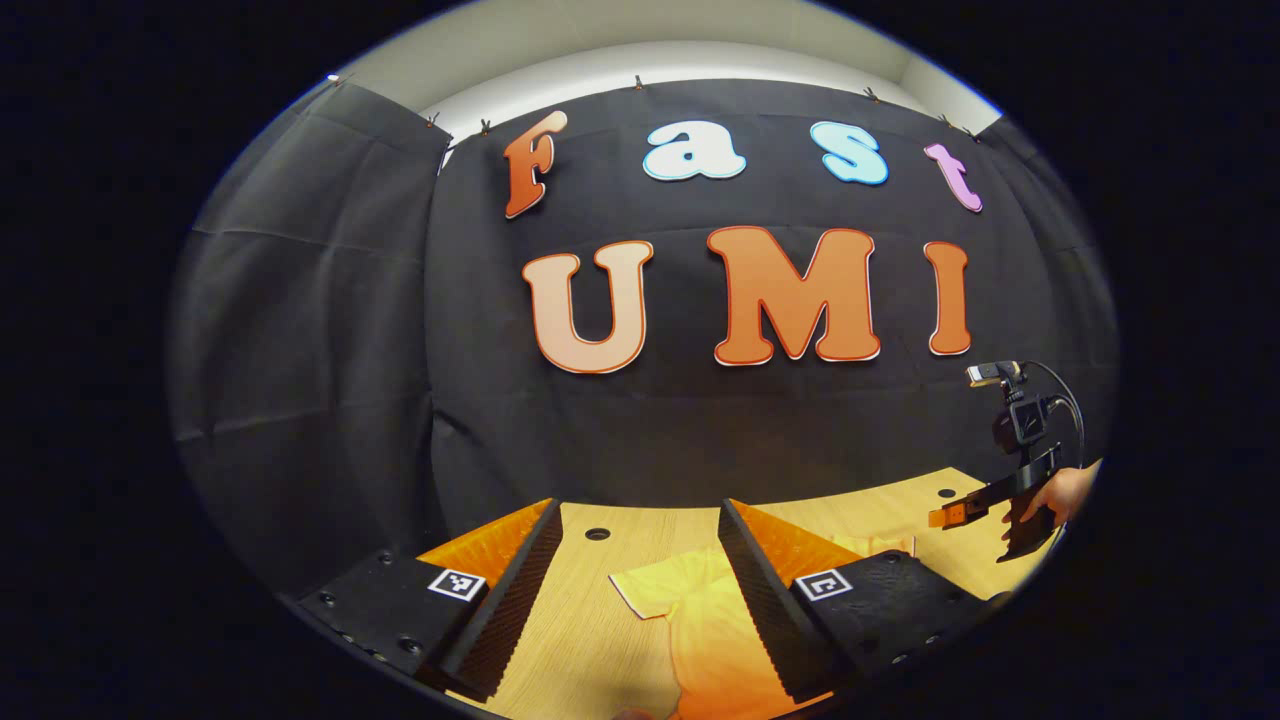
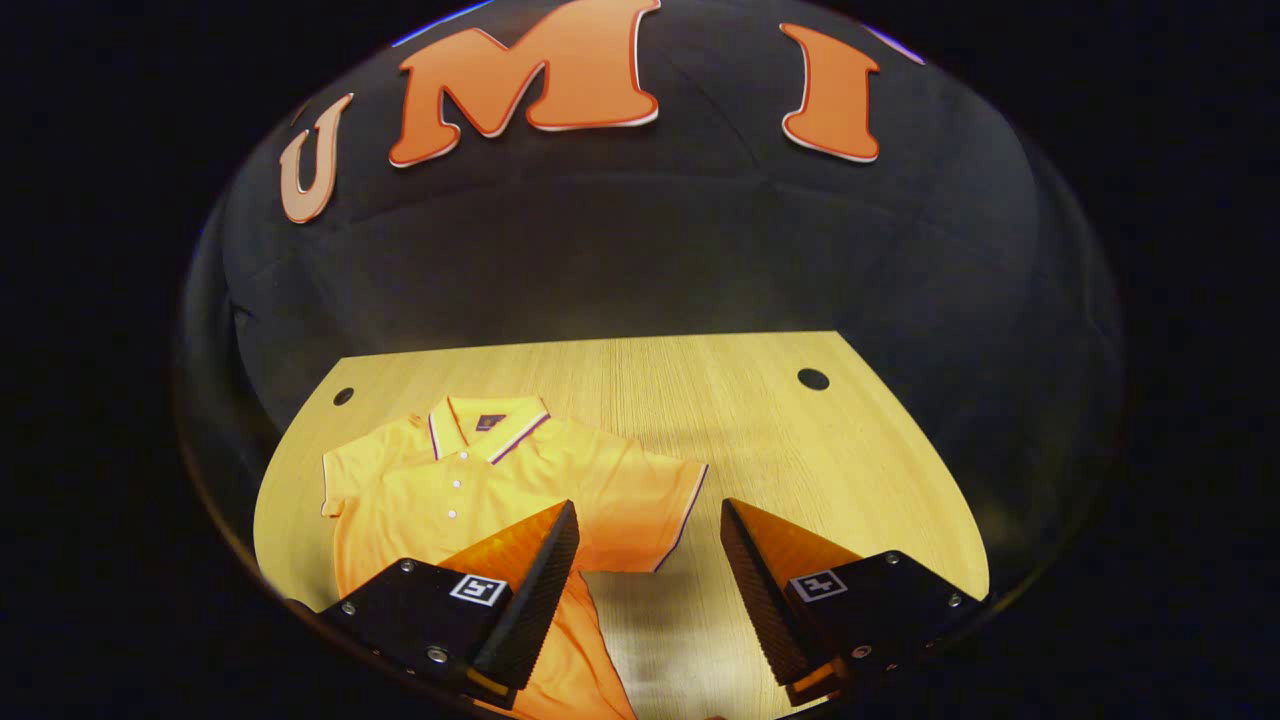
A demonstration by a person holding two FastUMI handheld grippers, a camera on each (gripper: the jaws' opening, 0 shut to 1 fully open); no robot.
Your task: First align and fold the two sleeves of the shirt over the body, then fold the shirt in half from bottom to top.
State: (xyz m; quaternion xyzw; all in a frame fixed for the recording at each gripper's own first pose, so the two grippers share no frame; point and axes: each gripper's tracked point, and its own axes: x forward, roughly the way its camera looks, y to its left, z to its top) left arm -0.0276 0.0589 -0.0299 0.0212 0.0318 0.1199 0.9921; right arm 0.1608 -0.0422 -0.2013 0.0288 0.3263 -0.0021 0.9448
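Note:
A yellow polo shirt lies flat, buttons up, on the wooden table, its striped collar toward the far wall. One short sleeve spreads out to the right and the other to the left. My right gripper hovers open above the shirt's right sleeve and side, holding nothing. My left gripper is open over the other sleeve's cuff, empty too. In the left gripper view the right gripper hangs above the table at far right, held by a hand.
The tabletop has small round holes near its back corners. Black cloth walls stand close behind and beside the table. Bare wood stretches to the right of the shirt.

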